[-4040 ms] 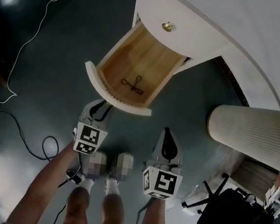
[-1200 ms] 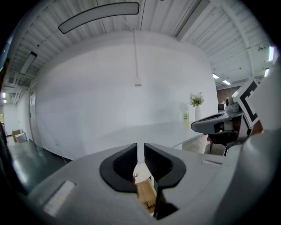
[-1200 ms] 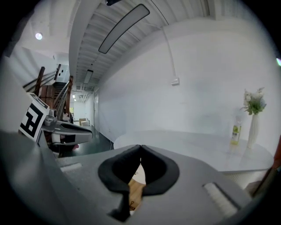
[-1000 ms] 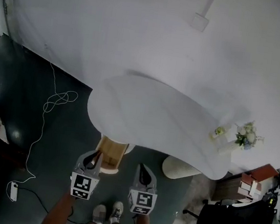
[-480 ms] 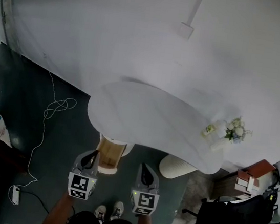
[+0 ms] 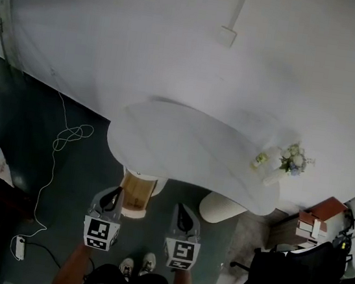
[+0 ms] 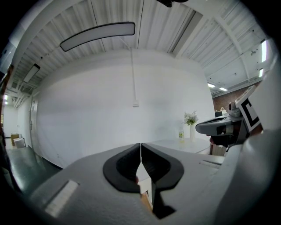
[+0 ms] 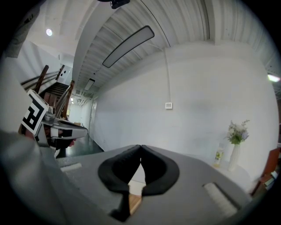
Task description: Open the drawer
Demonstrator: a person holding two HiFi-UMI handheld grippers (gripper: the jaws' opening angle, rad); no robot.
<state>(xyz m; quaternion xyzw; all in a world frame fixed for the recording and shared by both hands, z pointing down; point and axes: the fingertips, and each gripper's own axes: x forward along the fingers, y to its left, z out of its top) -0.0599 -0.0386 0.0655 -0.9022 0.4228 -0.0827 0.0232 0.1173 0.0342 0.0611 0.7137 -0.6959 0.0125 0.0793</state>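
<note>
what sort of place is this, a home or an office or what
Probably a big office or studio hall rather than a home: a black office chair stands near the white curved table, and overhead there is a ribbed ceiling with a long strip light.

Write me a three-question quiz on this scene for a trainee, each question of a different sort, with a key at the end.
1. True or false: the light wooden drawer is pulled out from under the white curved tabletop.
2. What stands on the tabletop near its right end? A: a white vase of flowers. B: a laptop. C: a stack of plates.
3. Fill in the blank: the left gripper and the right gripper each have their fingers ____ (open or shut), with nothing between them.

Key: 1 true; 2 A; 3 shut.
</note>
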